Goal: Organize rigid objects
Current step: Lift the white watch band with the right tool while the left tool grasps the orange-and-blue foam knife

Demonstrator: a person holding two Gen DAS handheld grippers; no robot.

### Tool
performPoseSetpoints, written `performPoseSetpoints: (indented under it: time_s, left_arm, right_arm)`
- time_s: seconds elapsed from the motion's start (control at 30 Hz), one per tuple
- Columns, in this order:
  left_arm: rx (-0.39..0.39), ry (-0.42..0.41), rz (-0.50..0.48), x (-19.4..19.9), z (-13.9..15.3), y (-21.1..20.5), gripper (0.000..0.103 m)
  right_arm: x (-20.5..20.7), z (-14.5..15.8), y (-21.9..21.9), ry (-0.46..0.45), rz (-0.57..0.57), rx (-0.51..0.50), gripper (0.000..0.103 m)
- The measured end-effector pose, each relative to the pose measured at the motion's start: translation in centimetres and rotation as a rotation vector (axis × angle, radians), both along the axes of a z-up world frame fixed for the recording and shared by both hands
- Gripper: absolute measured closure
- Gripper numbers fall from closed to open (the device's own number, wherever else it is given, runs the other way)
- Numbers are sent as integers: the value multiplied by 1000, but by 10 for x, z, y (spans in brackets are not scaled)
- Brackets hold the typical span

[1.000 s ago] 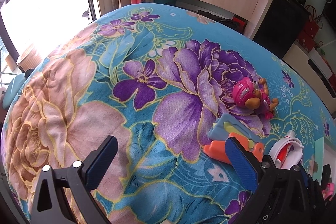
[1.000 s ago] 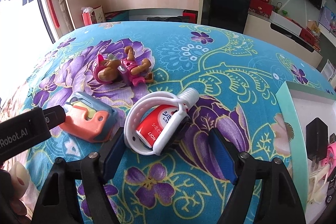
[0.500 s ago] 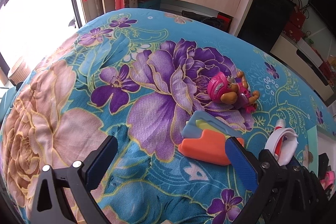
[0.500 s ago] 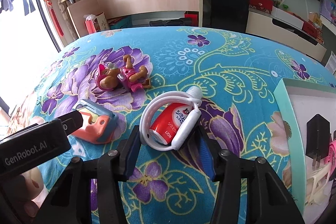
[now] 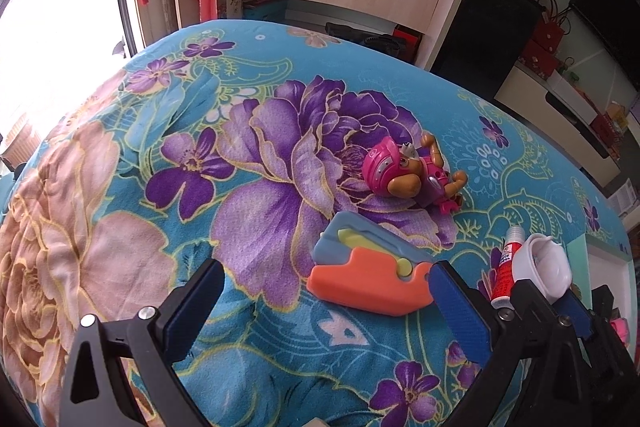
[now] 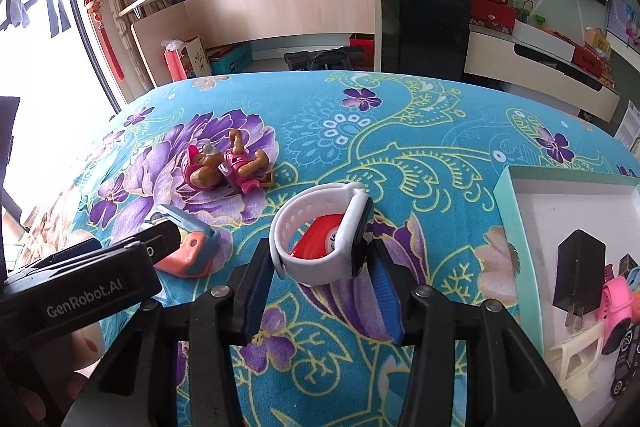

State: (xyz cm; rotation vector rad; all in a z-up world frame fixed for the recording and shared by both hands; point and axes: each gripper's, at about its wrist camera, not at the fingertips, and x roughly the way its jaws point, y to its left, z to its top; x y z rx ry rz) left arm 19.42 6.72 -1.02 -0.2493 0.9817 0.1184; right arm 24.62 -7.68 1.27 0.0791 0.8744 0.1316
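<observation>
Gripping a white wristwatch, the right gripper has its blue pads pressed against the two sides of the looped band, the jaws having just been closing onto it, and the watch sits tilted up between them with its dark face turned to the right. A red tube shows through the loop of the band; whether it lies on the blanket or is lifted with the watch I cannot tell. Taking the watch as the landmark: the floral blanket spreads beneath it, a pink toy pup lies on its back up and to the left of it on a purple flower, and an orange and blue toy rests on the blanket just left of it, partly hidden behind the left gripper. To the right of the watch a mint-edged white box holds a black charger, a pink watch and other small items. From the left wrist view, the left gripper hangs with its jaws wide apart and nothing between the pads, the orange and blue toy lying just past its right finger, and the watch and red tube appear beyond that finger, near the right edge.
</observation>
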Motion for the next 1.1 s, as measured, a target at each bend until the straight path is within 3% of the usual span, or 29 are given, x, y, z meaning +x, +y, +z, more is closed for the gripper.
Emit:
performPoseSetpoints:
  time_s: [0.3, 0.7, 0.87, 0.97, 1.03, 1.1]
  left_arm:
    - [15, 11, -34, 3, -7, -9, 0]
    - [145, 25, -76, 12, -22, -28, 0]
    - [152, 9, -76, 14, -24, -28, 1]
    - [159, -10, -79, 13, -22, -29, 13]
    - [163, -24, -90, 13, -19, -32, 29]
    - [174, -25, -95, 14, -18, -33, 28]
  right_arm:
    - [-2, 6, -20, -6, -42, 6, 54]
    - [-3, 7, -29, -4, -62, 19, 55]
    - [-3, 7, -29, 0, -62, 22, 55]
    - [-3, 7, -29, -1, -62, 23, 55]
    - [-3, 8, -29, -3, -62, 23, 55]
    - [-4, 9, -29, -7, -62, 25, 55]
